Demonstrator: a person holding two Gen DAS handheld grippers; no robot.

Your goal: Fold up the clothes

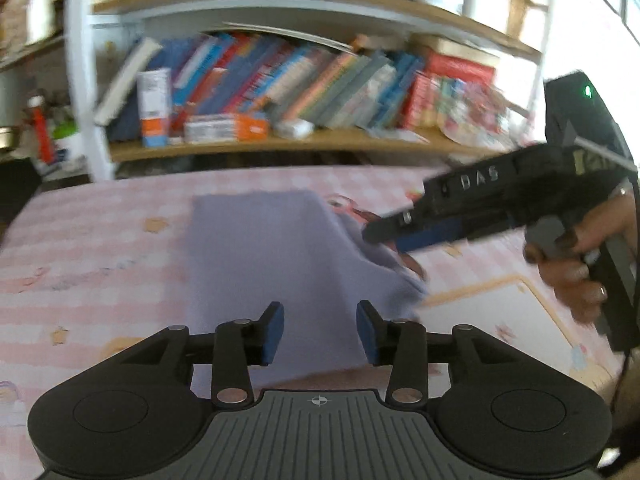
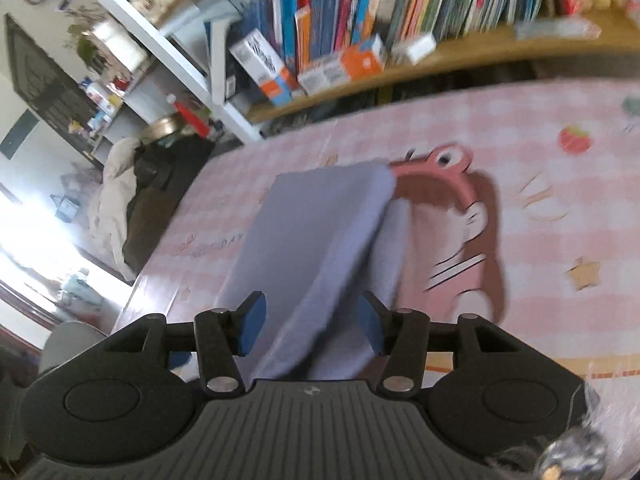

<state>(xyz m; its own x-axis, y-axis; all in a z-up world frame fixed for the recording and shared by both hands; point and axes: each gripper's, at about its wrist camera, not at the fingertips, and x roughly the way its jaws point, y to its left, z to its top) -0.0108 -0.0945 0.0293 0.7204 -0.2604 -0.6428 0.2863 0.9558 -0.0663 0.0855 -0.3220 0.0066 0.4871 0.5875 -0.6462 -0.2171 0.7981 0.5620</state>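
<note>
**Lavender garment folded on the pink checked cover, both grippers parted**

The lavender garment (image 1: 276, 256) lies as a long folded panel on the pink checked cover (image 1: 92, 256), running away from the cameras toward the bookshelf (image 1: 280, 80). In the right wrist view its upper layer (image 2: 320, 224) laps over a lower one, whose edge shows along the right side beside a cartoon print. The far edge is straight; the near right corner is rumpled. Bare cover lies open to the left and right of the cloth.

The left gripper (image 1: 320, 330) has its jaws apart, blue pads clear of the fabric, holding nothing. The right gripper (image 2: 312, 324) also stands parted; a ridge of cloth runs between its pads without being pinched. A hand (image 1: 576, 264) holds the right gripper's handle.
</note>
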